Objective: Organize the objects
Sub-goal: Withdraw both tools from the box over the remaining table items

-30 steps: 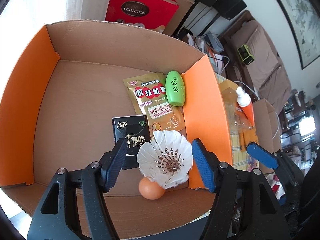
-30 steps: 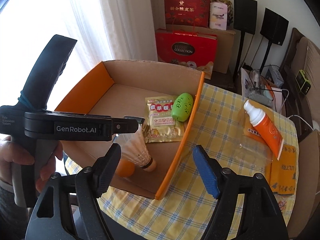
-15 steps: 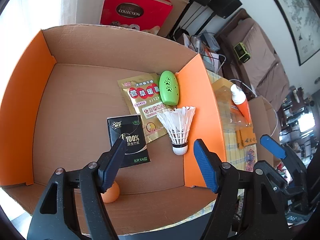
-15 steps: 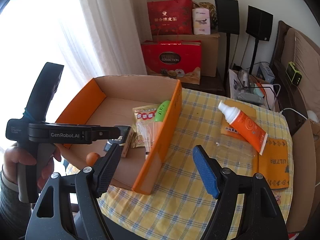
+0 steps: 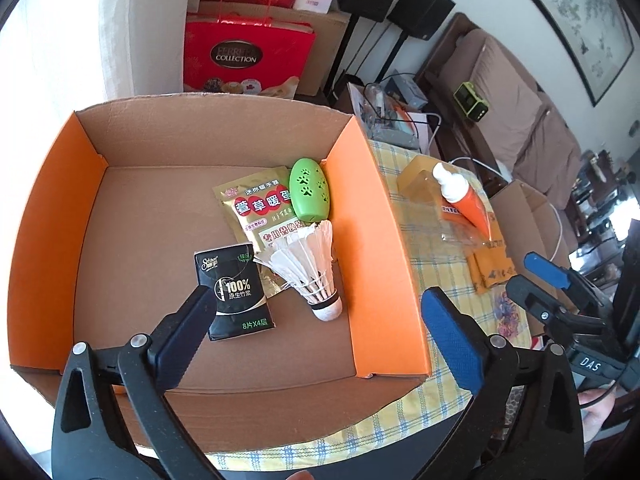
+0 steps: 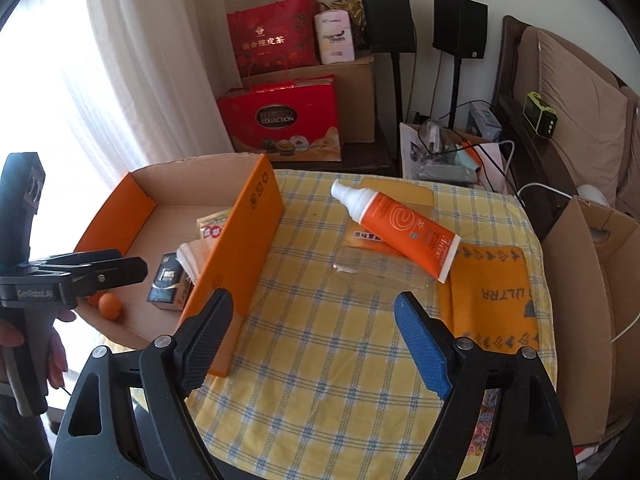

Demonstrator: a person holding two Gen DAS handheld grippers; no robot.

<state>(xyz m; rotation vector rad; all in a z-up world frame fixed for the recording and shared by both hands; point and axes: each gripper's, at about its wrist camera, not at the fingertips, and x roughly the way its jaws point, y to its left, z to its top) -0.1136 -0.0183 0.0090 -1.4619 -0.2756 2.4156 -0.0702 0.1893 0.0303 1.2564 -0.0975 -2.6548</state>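
Note:
The white shuttlecock [image 5: 316,268] lies on its side in the orange-walled cardboard box [image 5: 372,240], beside a black tissue pack [image 5: 234,288], a gold packet [image 5: 256,208] and a green oval case [image 5: 309,190]. An orange ball [image 6: 110,306] rests at the box's near corner. My left gripper [image 5: 318,316] hovers above the box's near edge, its jaws opening with nothing between them. My right gripper [image 6: 314,312] is over the checked tablecloth, jaws opening and empty. An orange tube [image 6: 400,228] lies ahead of it on a clear plastic bag [image 6: 376,268].
An orange cloth [image 6: 492,292] lies right of the tube on the yellow checked table [image 6: 320,360]. An open cardboard carton [image 6: 580,280] stands at the table's right edge. Red gift bags [image 6: 280,120], speakers and a sofa are behind. A hand [image 6: 52,352] holds the left gripper's handle.
The shuttlecock has left my left gripper's jaws and now lies in the box. The left gripper has drawn back with wider jaws. The right gripper has swung right, from the box toward the tube.

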